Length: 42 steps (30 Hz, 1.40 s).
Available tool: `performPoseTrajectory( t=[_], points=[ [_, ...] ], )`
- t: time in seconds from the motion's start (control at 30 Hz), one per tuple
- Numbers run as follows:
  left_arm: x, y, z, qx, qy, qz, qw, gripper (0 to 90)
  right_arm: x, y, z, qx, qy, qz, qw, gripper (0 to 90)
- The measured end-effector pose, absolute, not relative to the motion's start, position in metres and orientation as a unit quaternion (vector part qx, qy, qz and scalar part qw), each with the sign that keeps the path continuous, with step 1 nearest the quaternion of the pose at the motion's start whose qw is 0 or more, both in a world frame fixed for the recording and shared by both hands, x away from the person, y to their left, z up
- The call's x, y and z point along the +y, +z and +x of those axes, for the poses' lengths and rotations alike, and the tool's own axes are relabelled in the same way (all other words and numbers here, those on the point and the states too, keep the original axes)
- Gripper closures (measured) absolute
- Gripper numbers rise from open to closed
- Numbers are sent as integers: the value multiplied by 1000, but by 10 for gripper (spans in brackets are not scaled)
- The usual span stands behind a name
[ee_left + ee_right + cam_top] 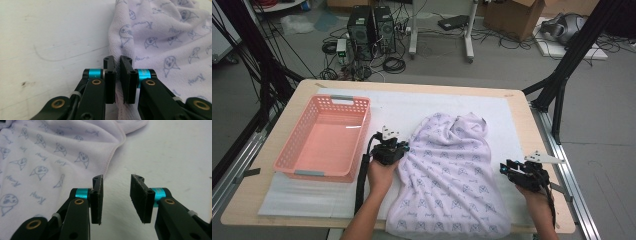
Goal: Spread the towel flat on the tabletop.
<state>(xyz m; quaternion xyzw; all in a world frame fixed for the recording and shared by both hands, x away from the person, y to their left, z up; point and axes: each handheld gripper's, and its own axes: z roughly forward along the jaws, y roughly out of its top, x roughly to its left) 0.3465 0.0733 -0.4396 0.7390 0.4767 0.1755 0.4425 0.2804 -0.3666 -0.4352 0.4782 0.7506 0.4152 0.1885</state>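
forearms come in low at the near table edge. left gripper [117, 62] is clamped on the left hem of the lilac towel with a small printed face pattern [452, 175], which lies spread and rumpled on the white foam mat [397, 102], right of the pink perforated plastic basket [326, 137]. right gripper [116, 182] sits with jaws apart, nothing between them, just off the towel's stitched right edge. my read: a fold or lift is starting. do it well by biting the right hem fully before pulling, matching the left hold's depth, then raising both hands evenly so the cloth doesn't skew or slip.
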Motion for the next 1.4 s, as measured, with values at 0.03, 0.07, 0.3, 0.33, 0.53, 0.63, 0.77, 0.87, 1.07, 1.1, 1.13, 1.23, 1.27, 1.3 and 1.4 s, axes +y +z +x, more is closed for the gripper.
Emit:
performPoseTrajectory(
  t=[0.03, 0.07, 0.3, 0.33, 0.53, 0.63, 0.77, 0.87, 1.07, 1.1, 1.13, 1.23, 1.27, 1.3, 1.4],
  points=[
    [74, -440, 346, 477, 177, 739, 442, 819, -363, -436, 281, 754, 414, 475, 184, 621],
    [74, -439, 344, 477, 185, 735, 445, 805, -359, -437, 282, 759, 415, 469, 181, 617],
    [77, -438, 339, 463, 189, 743, 445, 801, -327, -451, 294, 780, 411, 450, 146, 593],
    [78, -438, 339, 464, 190, 742, 446, 792, -323, -451, 295, 785, 402, 447, 150, 627],
    [83, -441, 337, 475, 181, 734, 451, 712, -326, -446, 295, 803, 372, 430, 177, 891],
    [85, -441, 335, 479, 174, 727, 460, 628, -351, -443, 296, 774, 362, 475, 211, 892],
    [82, -443, 334, 470, 149, 734, 468, 544, -380, -443, 291, 740, 355, 524, 228, 900],
    [75, -445, 334, 460, 132, 744, 467, 508, -389, -445, 289, 728, 370, 531, 224, 889],
    [57, -451, 330, 422, 173, 788, 413, 666, -386, -437, 284, 722, 414, 514, 210, 723],
    [56, -450, 329, 408, 195, 799, 397, 782, -383, -437, 285, 724, 414, 510, 208, 693],
    [57, -448, 330, 413, 192, 798, 394, 852, -381, -437, 285, 727, 414, 508, 205, 679],
    [70, -443, 332, 449, 243, 770, 384, 880, -374, -440, 286, 739, 414, 496, 191, 614],
    [78, -442, 334, 467, 245, 757, 387, 881, -371, -440, 286, 745, 413, 490, 185, 608],
    [85, -442, 336, 480, 240, 747, 393, 881, -368, -441, 286, 751, 414, 483, 178, 593],
    [90, -444, 335, 477, 223, 749, 403, 872, -357, -445, 287, 769, 407, 466, 160, 535]
  ],
)
